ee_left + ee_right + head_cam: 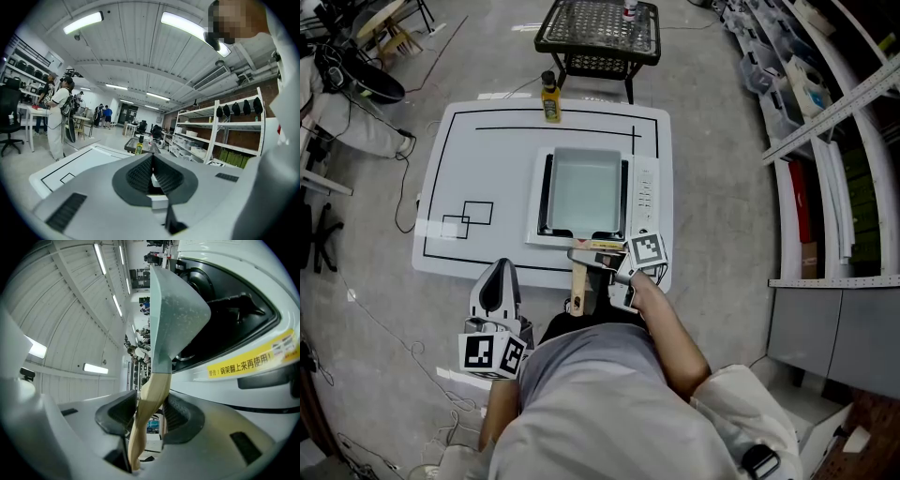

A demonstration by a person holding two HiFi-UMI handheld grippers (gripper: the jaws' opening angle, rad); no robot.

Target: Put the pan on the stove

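Note:
A pale blue-grey rectangular pan [586,187] sits on the white portable stove [644,187] in the middle of the white table [459,159]. Its wooden handle [577,286] sticks out over the table's near edge. My right gripper [595,265] is turned on its side and shut on that handle [149,394], with the pan's body [176,310] edge-on ahead and the stove's black burner well [234,305] beside it. My left gripper [499,272] hangs low by the person's body, off the table, with its jaws together and nothing in them [152,161].
A yellow oil bottle [550,98] stands at the table's far edge. Behind it is a black mesh side table [600,33]. Black lines and small squares [467,220] mark the tabletop at left. Shelving [811,103] runs along the right, and cables lie on the floor at left.

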